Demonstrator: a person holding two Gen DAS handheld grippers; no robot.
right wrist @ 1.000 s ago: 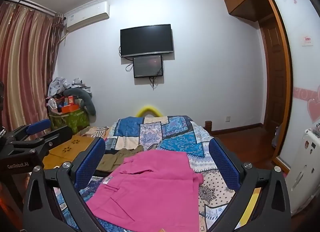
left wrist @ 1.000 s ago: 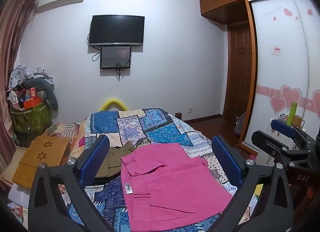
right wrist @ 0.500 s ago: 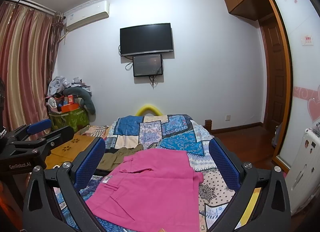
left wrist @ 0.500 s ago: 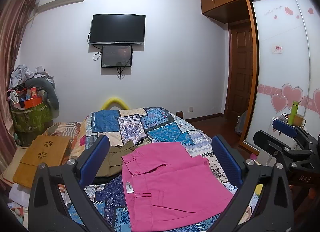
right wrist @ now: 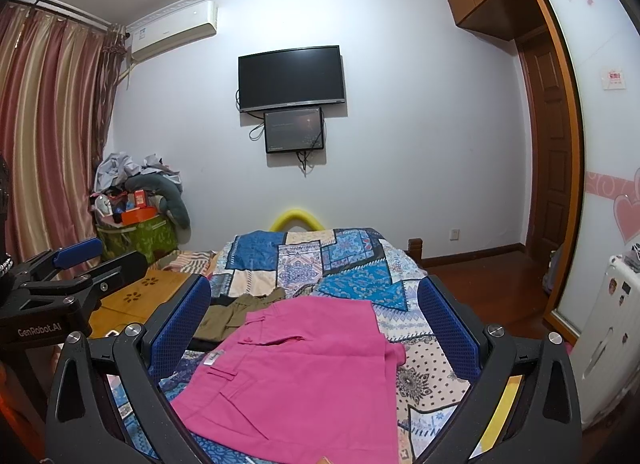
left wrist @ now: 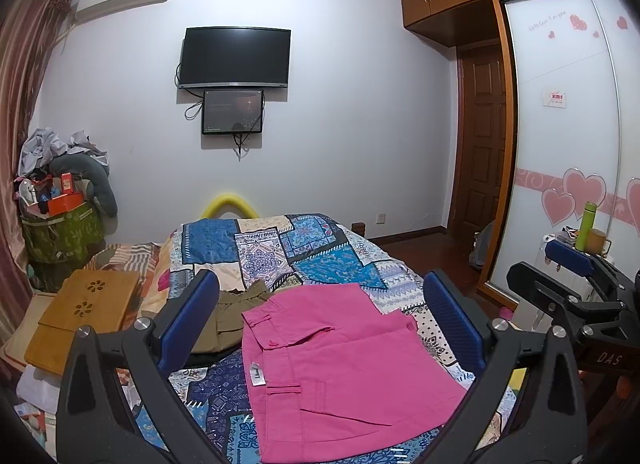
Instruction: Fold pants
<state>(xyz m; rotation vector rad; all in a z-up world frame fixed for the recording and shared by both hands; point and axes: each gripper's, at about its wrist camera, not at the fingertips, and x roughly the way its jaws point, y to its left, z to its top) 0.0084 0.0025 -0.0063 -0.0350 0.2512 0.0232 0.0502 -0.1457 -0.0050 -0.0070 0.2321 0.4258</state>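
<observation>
I held my left gripper [left wrist: 320, 320] and right gripper [right wrist: 314, 322] above the bed [left wrist: 320, 248], both with jaws spread wide and gripping nothing. Below them the pink pants [left wrist: 340, 368] lay folded near the bed's near edge, olive shorts [left wrist: 230, 320] just beside them.

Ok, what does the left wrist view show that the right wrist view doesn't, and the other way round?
Only the left wrist view: the green bottle by the wardrobe, and the right gripper at its right edge. Only the right wrist view: the striped curtains, the white appliance, and the left gripper at its left edge. Both: the pink pants lying flat on the patchwork bedspread, the olive garment beside them, the wooden tray, the TV. Both grippers are open and empty.
</observation>
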